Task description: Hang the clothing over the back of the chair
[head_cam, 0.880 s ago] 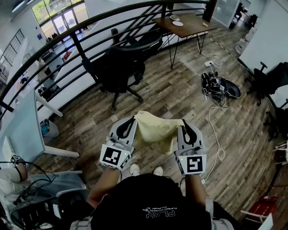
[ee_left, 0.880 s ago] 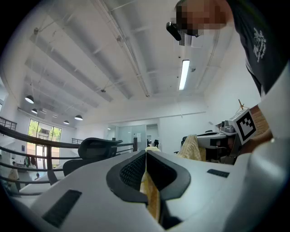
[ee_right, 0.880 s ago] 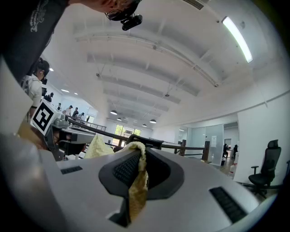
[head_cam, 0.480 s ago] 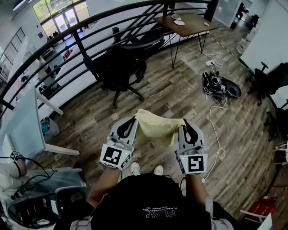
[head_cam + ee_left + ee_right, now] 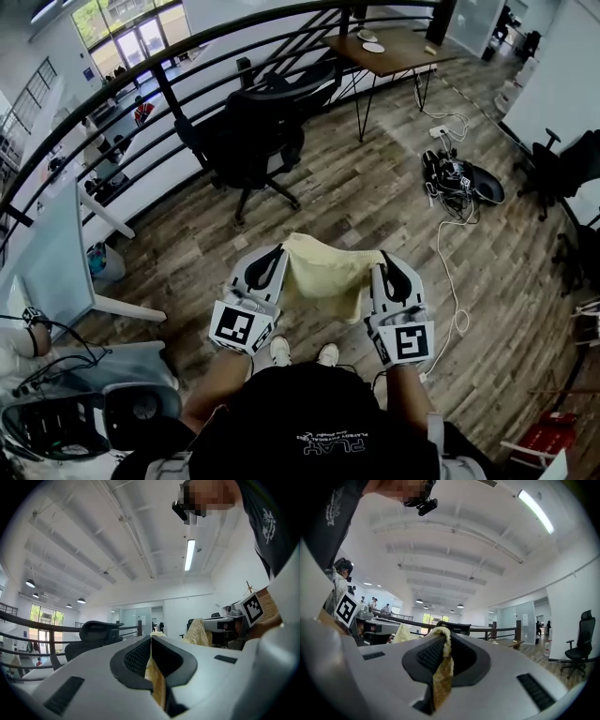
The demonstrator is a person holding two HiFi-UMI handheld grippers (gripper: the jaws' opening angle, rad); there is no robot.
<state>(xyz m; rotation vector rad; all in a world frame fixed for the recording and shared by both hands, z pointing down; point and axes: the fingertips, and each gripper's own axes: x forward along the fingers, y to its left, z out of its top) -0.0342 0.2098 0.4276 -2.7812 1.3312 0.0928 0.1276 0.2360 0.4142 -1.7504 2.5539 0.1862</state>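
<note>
Yellow clothing (image 5: 323, 274) hangs between left gripper (image 5: 278, 251) and right gripper (image 5: 382, 259), fingers (image 5: 133, 657) pinching its edges.

This is looking like an open-plan office: a swivel chair (image 5: 248, 131) is standing ahead of the left tool (image 5: 277, 251) by a railing (image 5: 169, 98), a tabletop (image 5: 403, 52) is sitting farther ahead-right, and a strip light (image 5: 190, 555) is glowing overhead.
</note>
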